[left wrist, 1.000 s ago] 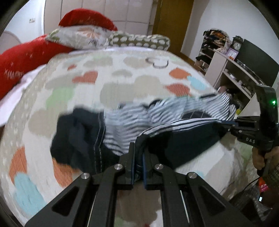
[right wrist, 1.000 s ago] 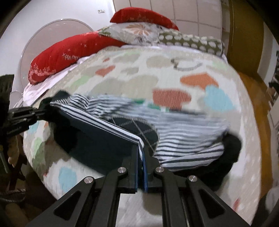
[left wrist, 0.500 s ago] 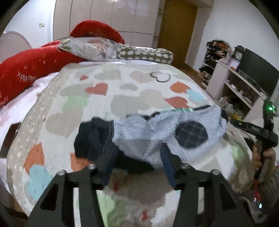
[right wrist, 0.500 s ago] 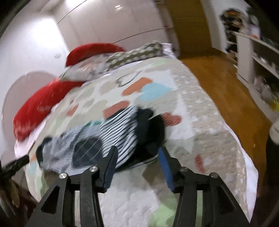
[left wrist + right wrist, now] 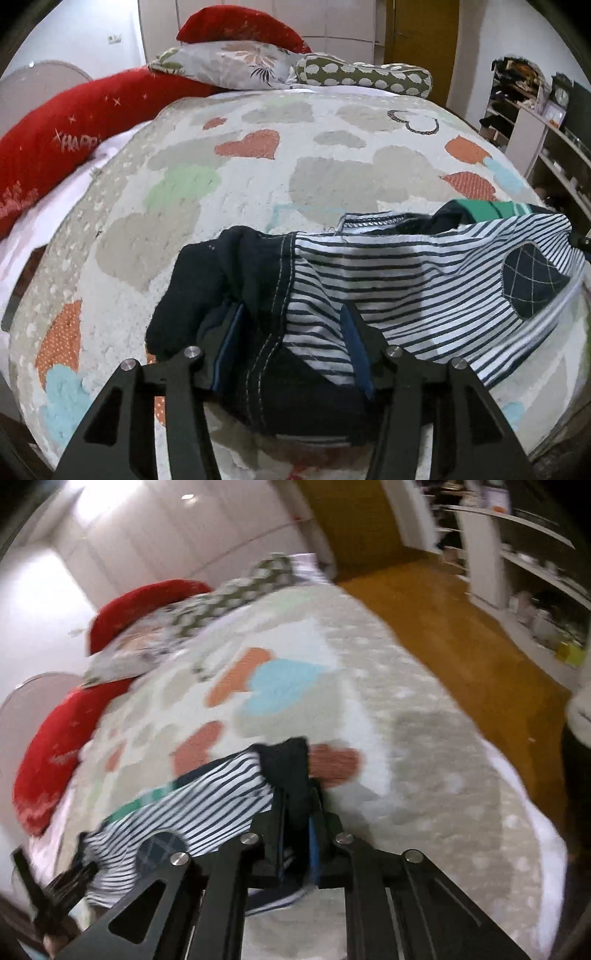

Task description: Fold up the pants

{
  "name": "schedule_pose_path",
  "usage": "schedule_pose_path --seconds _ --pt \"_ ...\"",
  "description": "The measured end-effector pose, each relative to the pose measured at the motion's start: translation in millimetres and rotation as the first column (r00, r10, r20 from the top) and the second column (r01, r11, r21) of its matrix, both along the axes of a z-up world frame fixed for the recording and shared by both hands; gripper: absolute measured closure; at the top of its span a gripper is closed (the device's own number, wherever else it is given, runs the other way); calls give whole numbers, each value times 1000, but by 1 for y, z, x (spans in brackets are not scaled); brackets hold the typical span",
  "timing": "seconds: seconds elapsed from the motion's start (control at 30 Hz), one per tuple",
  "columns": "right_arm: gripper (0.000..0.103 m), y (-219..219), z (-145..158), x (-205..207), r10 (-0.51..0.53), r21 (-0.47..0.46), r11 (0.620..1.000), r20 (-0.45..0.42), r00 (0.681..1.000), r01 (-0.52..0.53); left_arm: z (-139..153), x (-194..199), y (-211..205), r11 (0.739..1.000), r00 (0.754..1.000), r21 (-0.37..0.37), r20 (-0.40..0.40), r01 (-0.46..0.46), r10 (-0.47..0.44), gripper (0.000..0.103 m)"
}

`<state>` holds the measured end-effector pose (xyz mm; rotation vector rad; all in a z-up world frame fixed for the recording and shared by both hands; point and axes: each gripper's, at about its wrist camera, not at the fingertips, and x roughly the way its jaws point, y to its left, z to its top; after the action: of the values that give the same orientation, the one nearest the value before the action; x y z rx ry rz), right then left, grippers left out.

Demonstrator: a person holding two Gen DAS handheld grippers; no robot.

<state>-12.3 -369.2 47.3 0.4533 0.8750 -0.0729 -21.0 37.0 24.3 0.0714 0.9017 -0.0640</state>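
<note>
Red bolster (image 5: 70,125) reads "HAPPY"; striped pants (image 5: 388,288) show no label.

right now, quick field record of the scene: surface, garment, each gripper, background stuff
surface: bed with heart-print quilt
garment: striped pants with dark cuffs, bunched near the quilt's front edge, diamond-stitched patch facing up
left gripper: fingers spread, straddling the dark cuff end
right gripper: fingers narrow around a dark cuff; view blurred, grip unclear
pillows: red, floral, dotted at the head
side: shelves
</note>
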Motion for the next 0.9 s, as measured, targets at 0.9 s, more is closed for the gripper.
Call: schedule_pose_path --seconds 0.9 --pt "51 34 8 -46 106 113 985 175 979 -127 34 -40 -98 989 992 -76 31 126 -124 40"
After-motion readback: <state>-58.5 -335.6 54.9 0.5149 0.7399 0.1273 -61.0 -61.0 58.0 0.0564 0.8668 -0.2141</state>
